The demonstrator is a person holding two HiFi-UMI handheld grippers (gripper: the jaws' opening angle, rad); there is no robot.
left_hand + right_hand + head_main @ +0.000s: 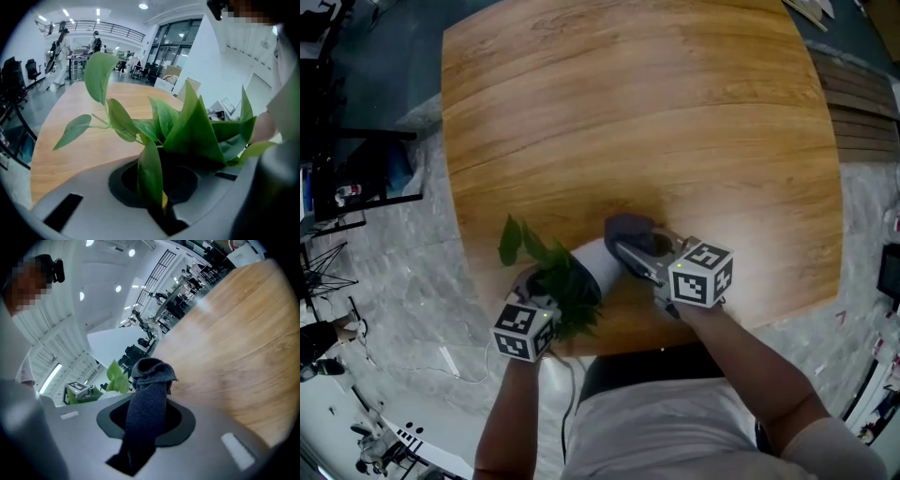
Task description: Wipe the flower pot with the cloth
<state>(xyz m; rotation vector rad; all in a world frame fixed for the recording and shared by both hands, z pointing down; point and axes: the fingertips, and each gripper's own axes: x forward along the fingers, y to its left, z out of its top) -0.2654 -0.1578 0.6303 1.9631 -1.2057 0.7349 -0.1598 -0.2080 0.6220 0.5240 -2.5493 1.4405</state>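
Pinching hard, the right gripper [639, 255] has its 2 jaws clamped on a dark grey cloth [149, 394]. The fabric runs up through the slot and bunches into a rounded wad past the tips, so a soft pad leads rather than bare plastic. From above, that wad [630, 230] sits against the far end of the white flower pot [598, 264]; whether it presses on the pot or only lies just beside it I cannot tell.

The left gripper [542, 298] is drawn closed too. In its own view a long leaf of the plant [187, 126] stands in the narrow gap between the jaws, so it seems to be gripping greenery at the pot's mouth; the pot's rim does not show there. That hold looks meant to steady the pot while the other side rubs it.

The pot is tipped over, its mouth and leaves [525, 246] toward the person and its base pointing away, near the front edge of the wooden table [675, 112]. Tilted like that, its side wall is offered to the cloth.

I would judge the wiping to be only just under way. A grip on leaves could slip or tear under a firm push.
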